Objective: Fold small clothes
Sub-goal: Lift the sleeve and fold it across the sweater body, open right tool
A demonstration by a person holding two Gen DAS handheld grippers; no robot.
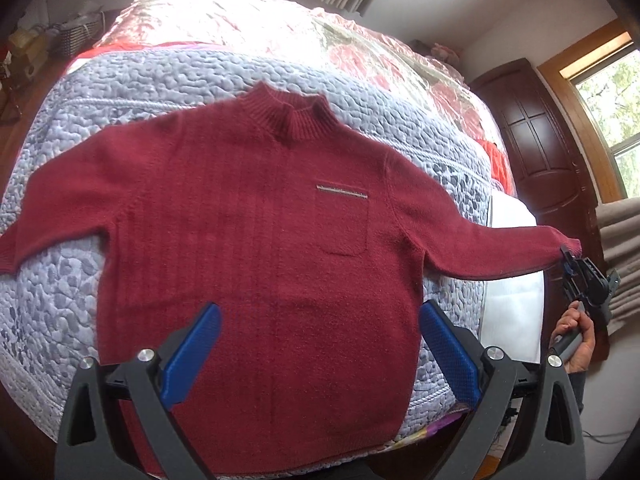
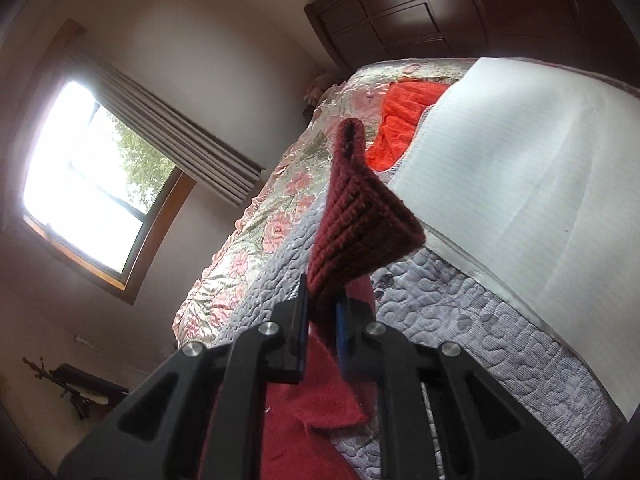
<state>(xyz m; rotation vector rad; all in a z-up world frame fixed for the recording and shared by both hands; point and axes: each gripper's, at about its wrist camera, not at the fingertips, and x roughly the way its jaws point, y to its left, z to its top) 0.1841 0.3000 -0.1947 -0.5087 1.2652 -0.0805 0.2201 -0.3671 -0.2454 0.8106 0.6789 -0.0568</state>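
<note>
A dark red knit sweater (image 1: 248, 216) with a ribbed collar and a chest pocket lies face up on the bed, both sleeves spread out. My left gripper (image 1: 320, 316) hovers open above the sweater's lower body, blue pads wide apart and holding nothing. At the far right, my right gripper (image 1: 570, 258) is shut on the cuff of the right sleeve, pulling it out past the bed's edge. In the right wrist view the ribbed sleeve cuff (image 2: 356, 220) sticks up from between the closed pads of the right gripper (image 2: 322, 304).
The bed carries a lilac quilted cover (image 1: 60, 280), a white sheet (image 2: 520, 180) and a floral satin quilt (image 1: 240, 24) at the back. A dark wooden wardrobe (image 1: 540, 140) and a window (image 1: 616, 120) stand to the right. A person's hand (image 1: 576, 340) holds the right gripper's handle.
</note>
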